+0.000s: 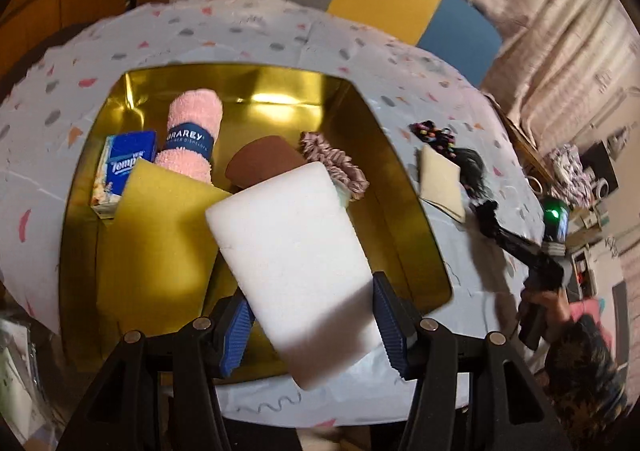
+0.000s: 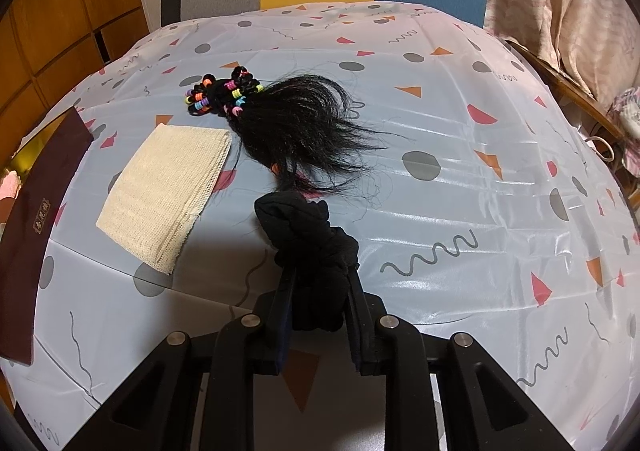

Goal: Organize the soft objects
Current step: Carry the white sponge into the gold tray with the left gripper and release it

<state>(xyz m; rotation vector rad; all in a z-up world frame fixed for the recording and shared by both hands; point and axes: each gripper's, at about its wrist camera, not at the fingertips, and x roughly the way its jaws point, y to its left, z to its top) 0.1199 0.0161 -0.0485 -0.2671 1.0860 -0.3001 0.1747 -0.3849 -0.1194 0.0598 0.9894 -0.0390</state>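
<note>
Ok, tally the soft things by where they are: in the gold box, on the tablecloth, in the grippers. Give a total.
In the gold box: 5 (tissue pack, pink towel roll, yellow sponge, brown pad, pink scrunchie)
On the tablecloth: 3 (beige cloth, black hairpiece, beaded hair ties)
In the grippers: 2 (white sponge, black scrunchie)
Total: 10

Warm dim indoor light, overhead glare on gold box (image 1: 280,91) wall. Heavy fisheye warp w/ dark corners; left view motion-blurred, right view sharp, shadow lower centre.
</note>
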